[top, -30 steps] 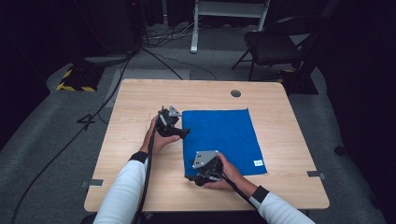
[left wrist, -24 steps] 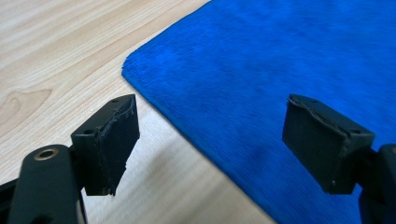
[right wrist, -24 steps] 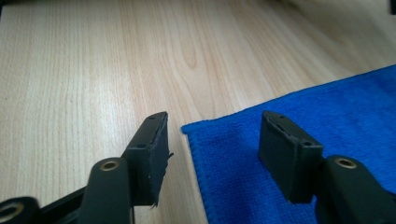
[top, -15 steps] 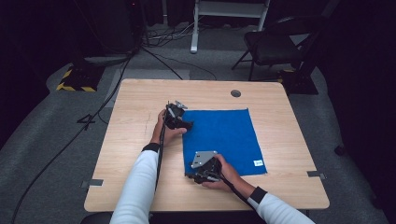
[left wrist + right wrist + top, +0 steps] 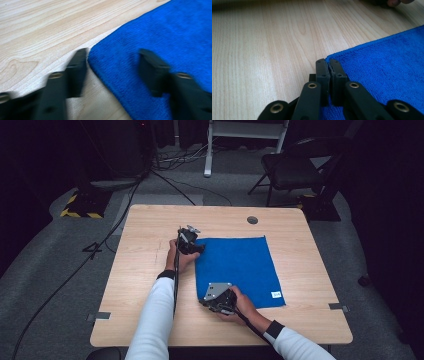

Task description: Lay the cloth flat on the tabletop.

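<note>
Since the earlier frame, the left gripper (image 5: 196, 249) has advanced to the blue cloth's (image 5: 235, 267) far-left corner; its half-open jaws, just closing, straddle that corner ungripped. Right gripper (image 5: 216, 304) jaws are clamped on the near-left corner, mid-surface (image 5: 150, 240).

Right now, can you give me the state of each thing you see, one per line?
Blue cloth: spread flat on the table, unfolded.
Right tool: shut on the cloth's near corner.
Left tool: jaws apart, just been closing, astride the cloth's far corner, not yet pinching it.
Table: bare wood around the cloth.
</note>
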Tool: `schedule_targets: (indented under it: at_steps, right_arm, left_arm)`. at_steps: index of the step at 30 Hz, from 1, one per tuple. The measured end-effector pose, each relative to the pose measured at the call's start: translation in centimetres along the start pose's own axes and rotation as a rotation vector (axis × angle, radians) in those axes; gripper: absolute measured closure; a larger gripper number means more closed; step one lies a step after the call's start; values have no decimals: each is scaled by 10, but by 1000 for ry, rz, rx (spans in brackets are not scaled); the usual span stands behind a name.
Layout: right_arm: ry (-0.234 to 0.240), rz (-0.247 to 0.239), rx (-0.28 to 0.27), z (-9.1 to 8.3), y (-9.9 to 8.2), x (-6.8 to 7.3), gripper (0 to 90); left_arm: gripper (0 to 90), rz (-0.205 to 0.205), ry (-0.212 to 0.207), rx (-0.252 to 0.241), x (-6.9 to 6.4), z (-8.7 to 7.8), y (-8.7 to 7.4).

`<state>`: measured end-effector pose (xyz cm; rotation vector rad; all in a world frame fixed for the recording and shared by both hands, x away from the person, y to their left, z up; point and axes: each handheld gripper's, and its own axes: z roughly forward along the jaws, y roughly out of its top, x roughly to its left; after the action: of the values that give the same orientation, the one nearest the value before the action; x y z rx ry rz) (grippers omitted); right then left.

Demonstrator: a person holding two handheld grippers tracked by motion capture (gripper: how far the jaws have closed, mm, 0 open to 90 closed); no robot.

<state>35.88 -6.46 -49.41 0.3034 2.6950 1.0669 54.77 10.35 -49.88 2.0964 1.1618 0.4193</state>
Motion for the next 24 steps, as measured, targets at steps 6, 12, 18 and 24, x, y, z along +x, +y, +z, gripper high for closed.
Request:
schedule_targets:
  at_steps: [6,12,18,24]
  right_arm:
    - [1,3,0,0,0,0,877]
    - [-2,4,-3,2,3,1,880]
    - [-4,4,-19,1,7,2,881]
    - [-10,-15,-26,-1,10,4,881]
  left_arm:
    - [828,19,-57,-1,3,-4,-3]
    - [865,32,-47,14,4,-9,-5]
    - [869,38,-39,10,9,-18,-3]
    - [870,34,-36,18,11,-24,-4]
